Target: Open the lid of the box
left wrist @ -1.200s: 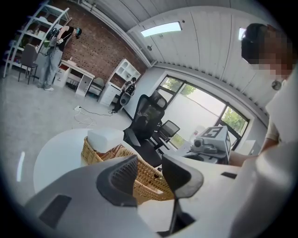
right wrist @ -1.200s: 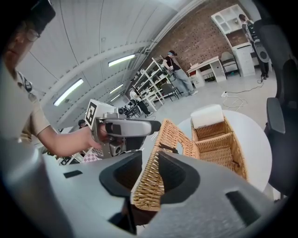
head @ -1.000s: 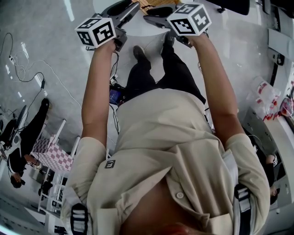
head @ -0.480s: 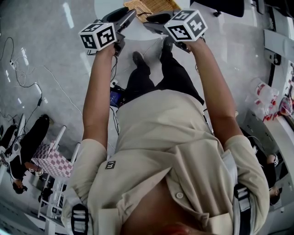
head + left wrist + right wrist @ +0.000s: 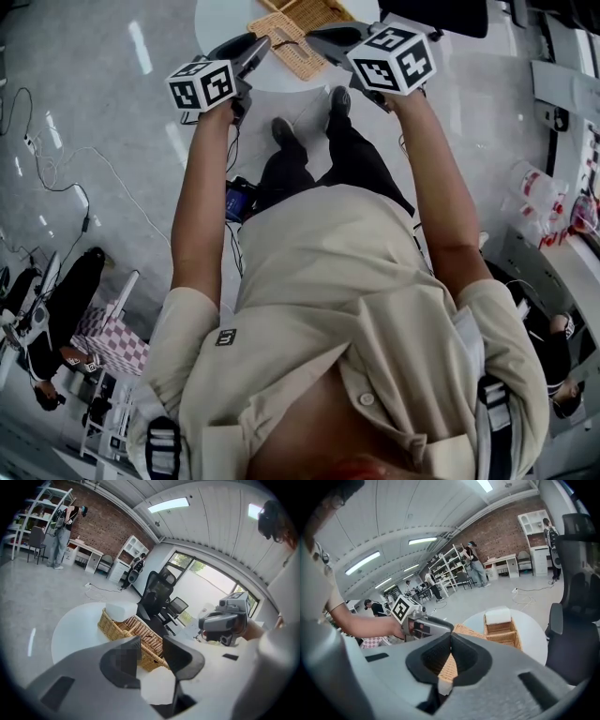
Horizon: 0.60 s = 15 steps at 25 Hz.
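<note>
Ahead on the white table sits the wicker box, clear of our 2 claws. Left gripper released, empty. Right gripper clenched on nothing; we should open it before closing in on the box's near edge.

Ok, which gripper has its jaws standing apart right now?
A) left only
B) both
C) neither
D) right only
A: the left gripper shows a clear gap between its jaws, with the wicker box seen through it. The right gripper has its jaw tips together with nothing between them.
</note>
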### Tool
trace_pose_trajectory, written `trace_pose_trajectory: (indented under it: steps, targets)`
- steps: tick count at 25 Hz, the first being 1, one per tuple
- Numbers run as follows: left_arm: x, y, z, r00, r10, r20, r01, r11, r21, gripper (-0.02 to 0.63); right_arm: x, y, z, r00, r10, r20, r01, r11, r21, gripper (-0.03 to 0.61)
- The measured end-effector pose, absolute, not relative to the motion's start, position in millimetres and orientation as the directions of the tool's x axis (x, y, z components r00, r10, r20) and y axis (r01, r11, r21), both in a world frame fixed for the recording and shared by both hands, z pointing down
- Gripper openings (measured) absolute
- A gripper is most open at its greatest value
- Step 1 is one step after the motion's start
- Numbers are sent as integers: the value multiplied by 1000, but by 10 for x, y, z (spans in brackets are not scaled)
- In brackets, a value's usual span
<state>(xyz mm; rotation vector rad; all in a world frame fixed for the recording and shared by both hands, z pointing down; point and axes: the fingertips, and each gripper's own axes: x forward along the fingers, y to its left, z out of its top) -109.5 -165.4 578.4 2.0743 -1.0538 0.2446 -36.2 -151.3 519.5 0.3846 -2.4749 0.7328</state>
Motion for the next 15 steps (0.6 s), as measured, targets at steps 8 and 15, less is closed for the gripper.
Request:
trace_pose_trajectory:
  steps: [8,15]
  targets:
    - [-1207,-1503,5932,630,-571,526,-761,-321,564,133,-298,-1508,4880,-819,-170,548,-428,817,-386,-5]
    - [-1266,-1337,6125,621,-533,576,-774,-297,560,133,-218,-1447,4702,-813,-196,549,-443,821,-362,-5]
